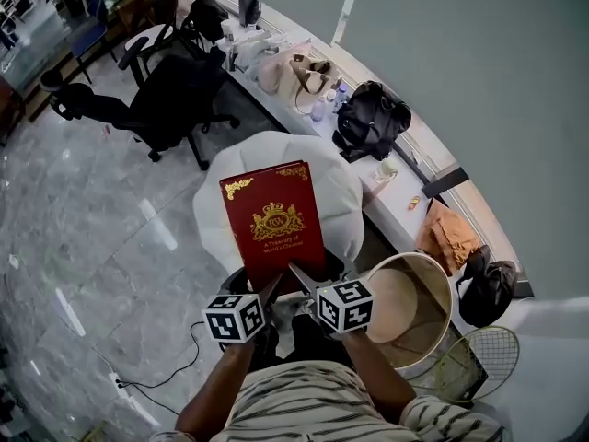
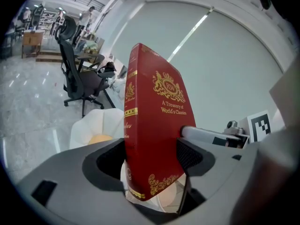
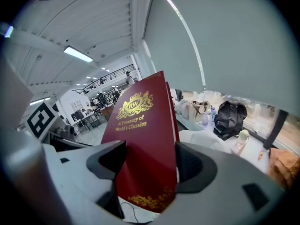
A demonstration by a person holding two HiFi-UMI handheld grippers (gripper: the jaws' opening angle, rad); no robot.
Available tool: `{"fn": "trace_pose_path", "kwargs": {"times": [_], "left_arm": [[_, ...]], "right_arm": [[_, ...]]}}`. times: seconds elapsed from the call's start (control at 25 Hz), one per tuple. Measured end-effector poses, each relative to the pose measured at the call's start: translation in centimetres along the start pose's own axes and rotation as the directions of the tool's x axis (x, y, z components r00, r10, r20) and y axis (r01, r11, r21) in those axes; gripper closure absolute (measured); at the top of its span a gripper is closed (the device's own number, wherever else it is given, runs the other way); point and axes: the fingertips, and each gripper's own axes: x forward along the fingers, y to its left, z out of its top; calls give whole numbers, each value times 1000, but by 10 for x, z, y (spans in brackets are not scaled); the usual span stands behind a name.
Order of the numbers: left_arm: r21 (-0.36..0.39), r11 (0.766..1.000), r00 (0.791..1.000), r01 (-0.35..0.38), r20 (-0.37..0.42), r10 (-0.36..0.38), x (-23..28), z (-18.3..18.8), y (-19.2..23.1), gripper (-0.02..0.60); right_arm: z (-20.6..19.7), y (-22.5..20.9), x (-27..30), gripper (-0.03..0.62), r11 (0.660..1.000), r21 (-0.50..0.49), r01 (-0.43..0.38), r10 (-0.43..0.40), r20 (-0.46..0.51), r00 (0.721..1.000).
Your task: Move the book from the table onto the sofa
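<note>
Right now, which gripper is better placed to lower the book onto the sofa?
Probably left: the left gripper clamps the book at its spine, the stiffer side; the right gripper pinches near the page edge.

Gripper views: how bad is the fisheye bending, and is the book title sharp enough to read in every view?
Left gripper view: strong bending, dark corners; the book is sharp and its title is readable, clamped in the left gripper. Right gripper view: same bending, bright ceiling light, no glare on the cover, title readable, right gripper shut on it. Head view: milder bending, streaky reflections on the floor, title small.
</note>
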Motion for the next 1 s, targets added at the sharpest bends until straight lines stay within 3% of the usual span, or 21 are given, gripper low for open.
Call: {"fn": "trace_pose_path", "kwargs": {"times": [0.32,1.0], "left_arm": [[-25,999,999,-42,-15,41,70,-14,20,242],[-108,993,992,-57,-118,44,177,-106,110,242]], "right_arm": [[-26,-56,47,250,999,14,-33,33,-56,998],[-148,-117,144,250,999,41,-24,32,-193,981]]}}
